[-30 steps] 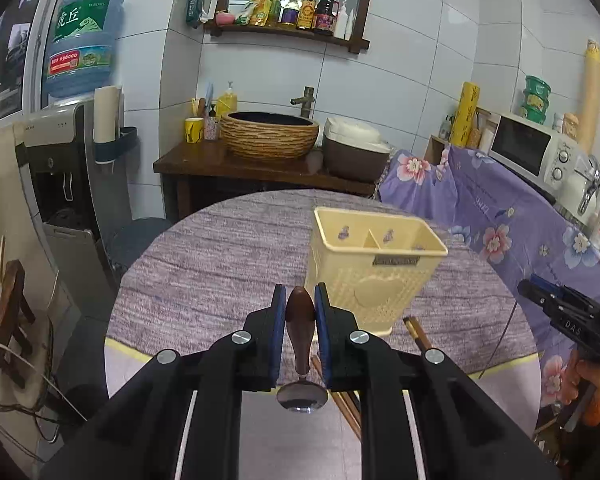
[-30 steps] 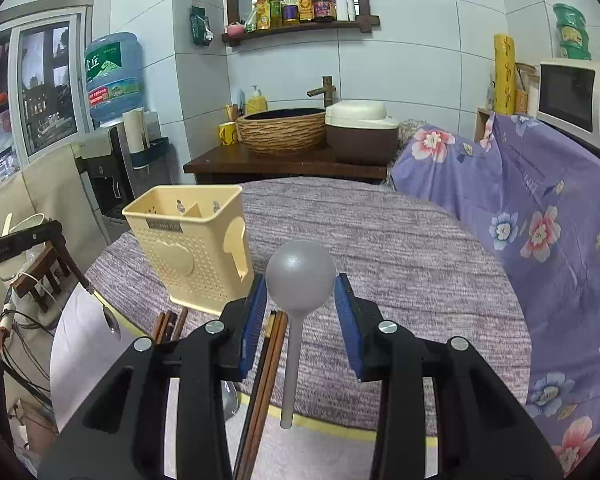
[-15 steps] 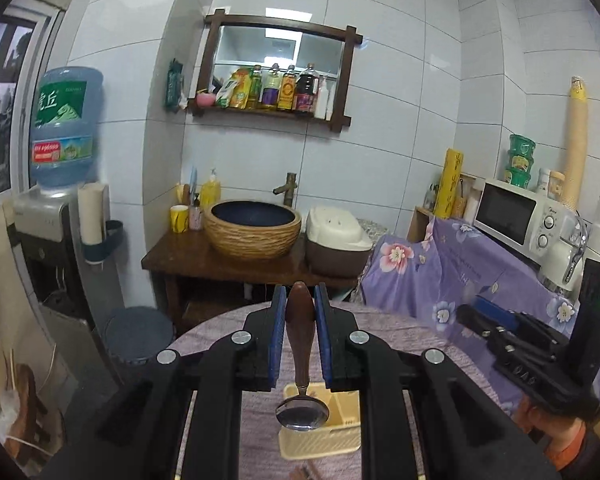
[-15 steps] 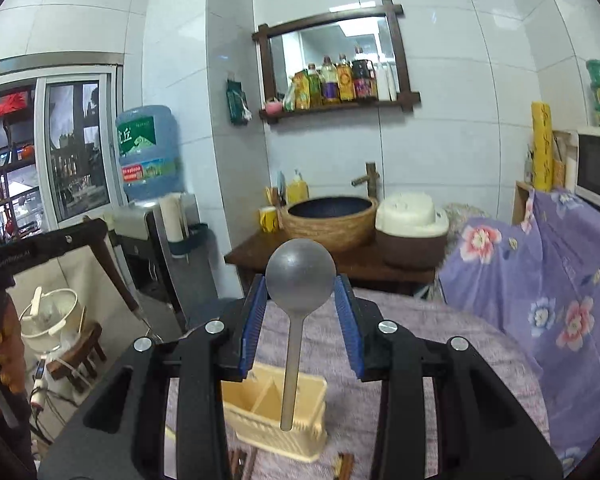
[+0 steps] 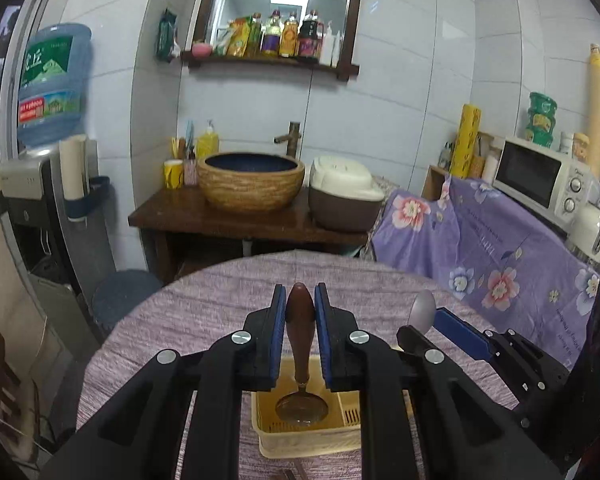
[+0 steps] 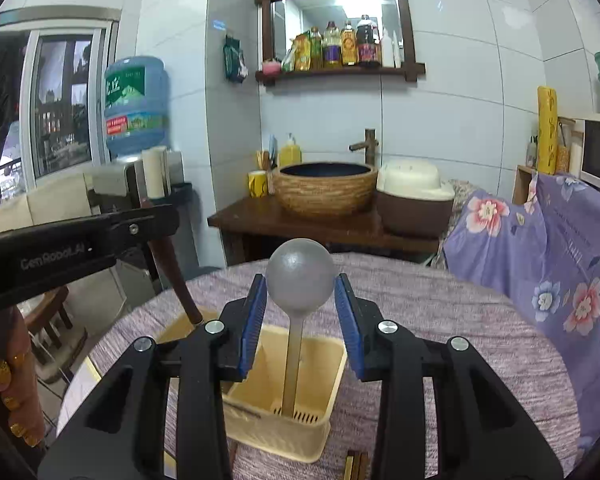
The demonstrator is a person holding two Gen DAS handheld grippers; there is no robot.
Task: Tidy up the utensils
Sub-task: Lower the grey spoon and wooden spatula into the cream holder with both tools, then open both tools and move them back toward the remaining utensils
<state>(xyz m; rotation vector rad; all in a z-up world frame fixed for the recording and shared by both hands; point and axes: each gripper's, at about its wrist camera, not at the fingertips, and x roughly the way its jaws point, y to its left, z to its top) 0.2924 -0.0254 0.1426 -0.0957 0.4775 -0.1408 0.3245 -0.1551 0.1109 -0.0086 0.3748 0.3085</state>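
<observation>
Over the cream plastic utensil caddy (image 6: 300, 420), which sits on the round table (image 5: 220, 312) with its mauve woven cloth, both spoons are hanging ready to drop in. Left gripper (image 5: 300, 308) has its jaws narrowed right down on the dark wooden handle of a metal spoon (image 5: 300, 404), bowl end pointing down into the caddy's opening, so it's basically lined up to be lowered straight in. Right gripper (image 6: 300, 292) is doing it the other way round: pads clamped a bit wider on either side of the grey spoon (image 6: 300, 280) by its round bowl, with the thin handle dangling down into one of the caddy's compartments, near the slotted base as far as I can tell. Holding them vertical like that makes sense, since the divider inside leaves fairly narrow slots and anything tilted would catch the rim. From the right wrist view you can see the left tool coming in from the side with a hand (image 6: 12, 384) on it, so the two grippers are pretty close together over the same box, my guess is they need to watch for bumping each other. A few dark chopsticks (image 6: 354, 464) are lying on the cloth just beside the caddy, not yet sorted. Behind all that is a woven-look basin (image 5: 250, 184) on a wooden stand.
</observation>
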